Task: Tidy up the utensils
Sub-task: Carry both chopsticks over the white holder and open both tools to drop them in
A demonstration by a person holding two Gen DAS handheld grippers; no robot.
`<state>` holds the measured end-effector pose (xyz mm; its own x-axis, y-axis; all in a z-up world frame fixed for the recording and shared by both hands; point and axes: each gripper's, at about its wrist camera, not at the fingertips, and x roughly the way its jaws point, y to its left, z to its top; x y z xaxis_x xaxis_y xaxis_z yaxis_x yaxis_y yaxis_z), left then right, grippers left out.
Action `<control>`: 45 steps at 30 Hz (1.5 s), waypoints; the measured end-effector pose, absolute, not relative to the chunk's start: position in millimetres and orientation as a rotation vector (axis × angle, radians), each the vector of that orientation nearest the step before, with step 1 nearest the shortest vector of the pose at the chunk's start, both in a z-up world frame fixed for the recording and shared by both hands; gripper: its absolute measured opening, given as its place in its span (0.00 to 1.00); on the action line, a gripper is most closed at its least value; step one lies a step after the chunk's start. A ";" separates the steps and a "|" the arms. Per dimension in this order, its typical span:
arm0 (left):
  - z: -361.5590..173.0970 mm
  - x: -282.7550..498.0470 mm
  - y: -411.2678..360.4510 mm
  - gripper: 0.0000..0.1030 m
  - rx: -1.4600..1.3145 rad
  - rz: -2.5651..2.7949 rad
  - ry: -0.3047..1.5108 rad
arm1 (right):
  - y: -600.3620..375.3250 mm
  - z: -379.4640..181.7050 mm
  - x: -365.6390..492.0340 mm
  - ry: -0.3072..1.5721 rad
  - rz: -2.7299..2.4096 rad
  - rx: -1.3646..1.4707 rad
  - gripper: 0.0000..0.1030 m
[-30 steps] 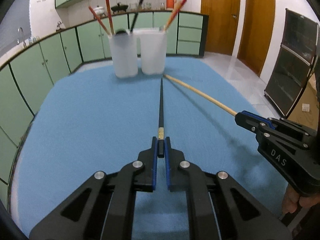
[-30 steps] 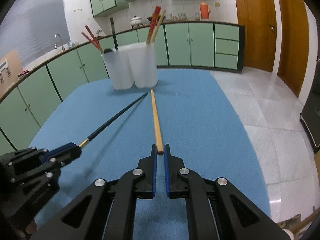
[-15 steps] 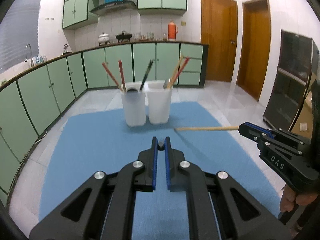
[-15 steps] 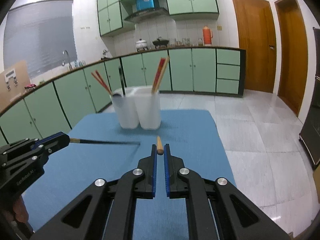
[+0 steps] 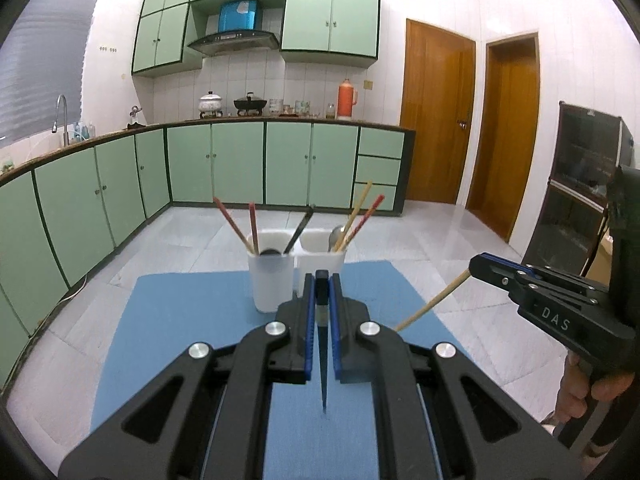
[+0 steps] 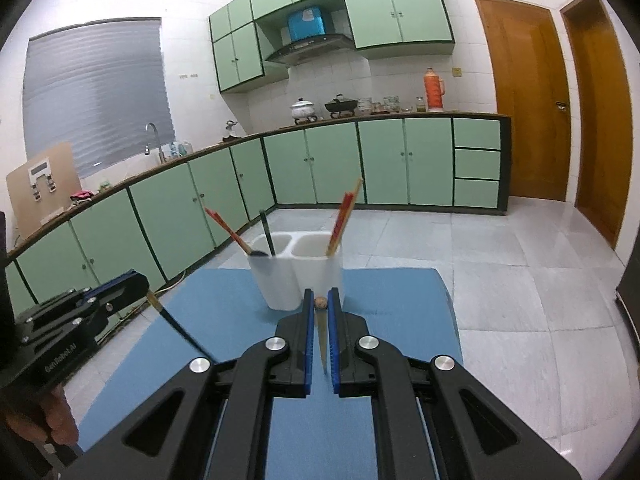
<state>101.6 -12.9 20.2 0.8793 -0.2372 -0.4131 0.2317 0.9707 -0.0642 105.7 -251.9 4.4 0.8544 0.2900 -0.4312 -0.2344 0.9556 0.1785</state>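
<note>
My left gripper is shut on a black chopstick that hangs tip-down toward the blue mat. My right gripper is shut on a wooden chopstick, also pointing down. Each gripper shows in the other view: the right one with its wooden chopstick, the left one with its black chopstick. Two white holders stand side by side at the mat's far edge: the left holder holds red chopsticks, a black one and a spoon, the right holder red and wooden chopsticks and a spoon.
The blue mat covers the table. Green kitchen cabinets run along the far wall and left side. A dark glass cabinet stands at the right, and two wooden doors behind.
Both grippers lifted their chopsticks off the mat and tilted up, so the chopsticks swung from lying flat toward the holders to hanging tip-down. The view rose from the mat to the room.
</note>
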 end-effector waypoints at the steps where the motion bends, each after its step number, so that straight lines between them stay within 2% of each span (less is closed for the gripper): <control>1: 22.0 101.7 -11.9 0.06 -0.014 -0.244 0.427 | -250.3 8.8 107.5 0.467 0.281 0.115 0.06; 14: 67.4 123.0 2.8 0.06 -0.038 -0.234 0.297 | -239.3 59.3 126.5 0.369 0.335 0.091 0.06; 32: 165.1 189.9 -0.2 0.06 -0.071 -0.199 0.046 | -228.8 152.6 218.7 0.176 0.339 0.087 0.06; 37: 157.9 224.8 -7.0 0.06 -0.060 -0.193 0.045 | -216.2 143.6 252.5 0.182 0.326 0.059 0.06; 45: 104.7 291.1 -11.4 0.06 -0.042 -0.192 0.168 | -204.0 93.2 301.3 0.285 0.330 0.062 0.06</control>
<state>291.1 -11.4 104.7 0.9677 -0.1937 -0.1616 0.1866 0.9807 -0.0579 301.3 -204.0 93.2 0.9064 0.3285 -0.2656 -0.3111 0.9444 0.1066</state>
